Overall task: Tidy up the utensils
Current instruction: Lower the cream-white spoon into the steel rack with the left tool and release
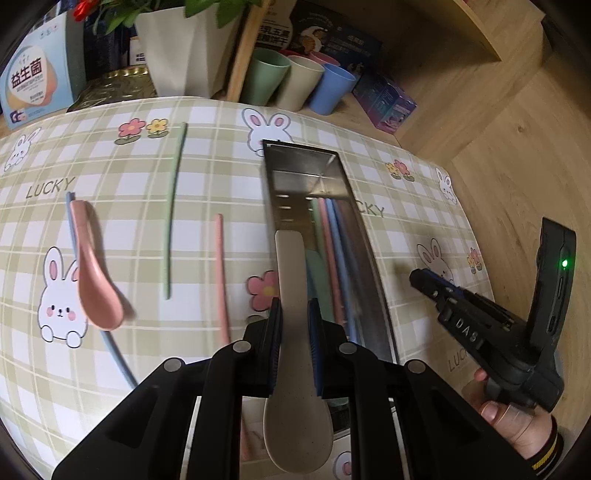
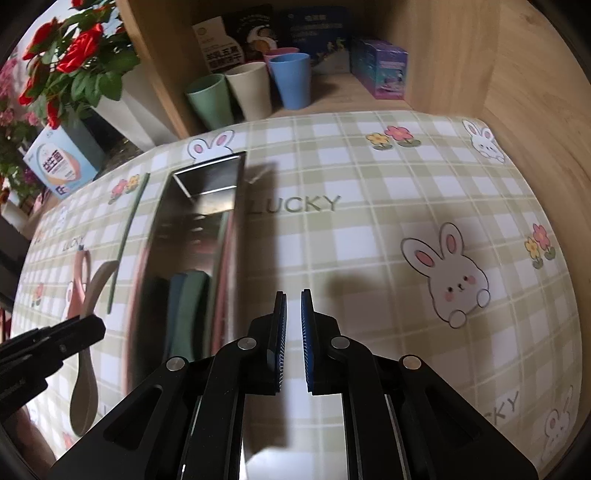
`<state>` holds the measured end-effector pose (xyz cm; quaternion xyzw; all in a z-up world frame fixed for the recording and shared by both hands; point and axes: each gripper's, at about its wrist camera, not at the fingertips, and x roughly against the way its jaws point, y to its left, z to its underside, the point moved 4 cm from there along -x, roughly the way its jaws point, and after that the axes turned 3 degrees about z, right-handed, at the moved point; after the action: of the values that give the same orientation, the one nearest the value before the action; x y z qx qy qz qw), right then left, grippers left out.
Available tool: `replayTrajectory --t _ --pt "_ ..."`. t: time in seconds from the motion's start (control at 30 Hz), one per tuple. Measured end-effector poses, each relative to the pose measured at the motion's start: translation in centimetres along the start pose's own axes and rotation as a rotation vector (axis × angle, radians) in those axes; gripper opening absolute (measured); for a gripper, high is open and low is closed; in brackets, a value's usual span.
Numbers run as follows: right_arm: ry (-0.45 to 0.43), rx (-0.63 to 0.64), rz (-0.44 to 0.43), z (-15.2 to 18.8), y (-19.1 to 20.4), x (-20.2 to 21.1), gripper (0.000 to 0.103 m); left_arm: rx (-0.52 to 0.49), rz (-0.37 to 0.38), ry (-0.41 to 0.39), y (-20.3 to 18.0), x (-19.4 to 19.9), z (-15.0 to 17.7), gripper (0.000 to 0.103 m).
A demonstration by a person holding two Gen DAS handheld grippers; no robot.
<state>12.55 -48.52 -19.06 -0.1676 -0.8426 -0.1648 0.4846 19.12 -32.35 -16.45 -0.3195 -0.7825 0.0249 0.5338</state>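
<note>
From the left wrist camera, the left gripper [image 1: 294,306] is clamped on the handle of a beige spoon [image 1: 295,354], bowl toward the camera, handle reaching out over the near end of the steel utensil tray [image 1: 369,258]. The tray lies lengthwise on a checked tablecloth [image 1: 207,184] printed with rabbits, flowers and the word LUCKY. Inside it lie pink, blue and green utensils, too overlapped to sort out. On the cloth left of the tray lie a pink chopstick [image 1: 220,273], a green chopstick [image 1: 173,214], and a pink spoon [image 1: 96,273] resting across a blue chopstick [image 1: 114,354]. Behind the cloth stand a white plant pot [image 1: 181,51], a pale blue box [image 1: 37,77], and green, beige and blue cups [image 1: 295,79] in a wooden shelf unit [image 1: 480,33]. At the right, a hand [image 1: 517,421] carries the right gripper [image 1: 424,282] over the cloth's edge.

From the right wrist camera, the right gripper [image 2: 293,295] has its jaws a little apart with nothing between them, above bare cloth [image 2: 369,258] just right of the tray [image 2: 162,236]. The left gripper [image 2: 74,332] enters from the left with the beige spoon [image 2: 86,387]. Red artificial flowers [image 2: 77,51] stand at the upper left; the cups [image 2: 251,88] and a purple box [image 2: 380,70] sit in the wooden shelf [image 2: 461,74] beyond
</note>
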Motion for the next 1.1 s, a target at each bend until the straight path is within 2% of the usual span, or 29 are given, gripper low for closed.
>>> replayTrajectory --t 0.07,0.13,0.2,0.4,0.8,1.1 --pt "0.001 0.002 0.009 0.2 -0.5 0.0 0.023 -0.003 0.003 0.000 -0.8 -0.4 -0.1 0.014" --pt "-0.004 0.005 0.012 0.4 -0.9 0.1 0.044 -0.007 0.002 -0.005 -1.7 -0.8 -0.3 0.014" --pt "-0.004 0.006 0.011 0.6 -1.2 0.2 0.045 -0.006 -0.004 -0.007 -2.5 -1.5 -0.5 0.014" --pt "0.008 -0.026 -0.024 1.1 -2.2 0.4 0.060 0.016 -0.038 0.000 -3.3 -3.6 -0.9 0.014" --pt "0.021 -0.051 -0.051 1.8 -2.8 -0.3 0.062 -0.020 -0.123 0.028 -3.2 -6.3 -0.4 0.014" --pt "0.018 -0.065 -0.043 1.8 -3.0 0.0 0.061 -0.059 -0.092 0.020 -3.4 -5.4 -0.2 0.015"
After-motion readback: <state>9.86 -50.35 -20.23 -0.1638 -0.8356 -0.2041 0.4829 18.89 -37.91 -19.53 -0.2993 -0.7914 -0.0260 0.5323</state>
